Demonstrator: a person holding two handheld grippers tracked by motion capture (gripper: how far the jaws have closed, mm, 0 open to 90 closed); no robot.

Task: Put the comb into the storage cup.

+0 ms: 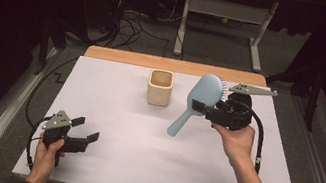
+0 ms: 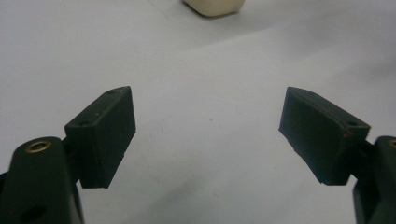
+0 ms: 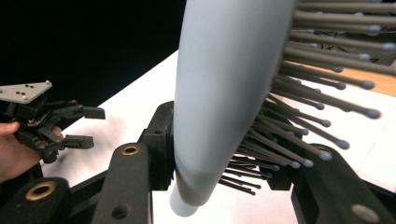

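A person works at a white counter point(image 1: 139, 158) with a hand-held gripper in each hand. The right hand-held gripper point(image 1: 208, 110) is clamped on a light blue hairbrush point(image 1: 195, 103), gripping it where the paddle head narrows into the handle. The brush hangs in the air over the right half of the counter, head up and far, handle slanting down toward the near left, bristles facing right. Just to its left, near the far edge, stands a cream square cup point(image 1: 159, 87), open and upright. The left hand-held gripper point(image 1: 85, 129) rests at the near left corner, its jaws spread apart with nothing between them.

The likely step is standing the brush in the cup. To do it well, the handle tip should swing over the cup's opening first, then tilt closer to upright before lowering. The cup looks light, so a sideways knock could tip it; the free gripper could steady it.
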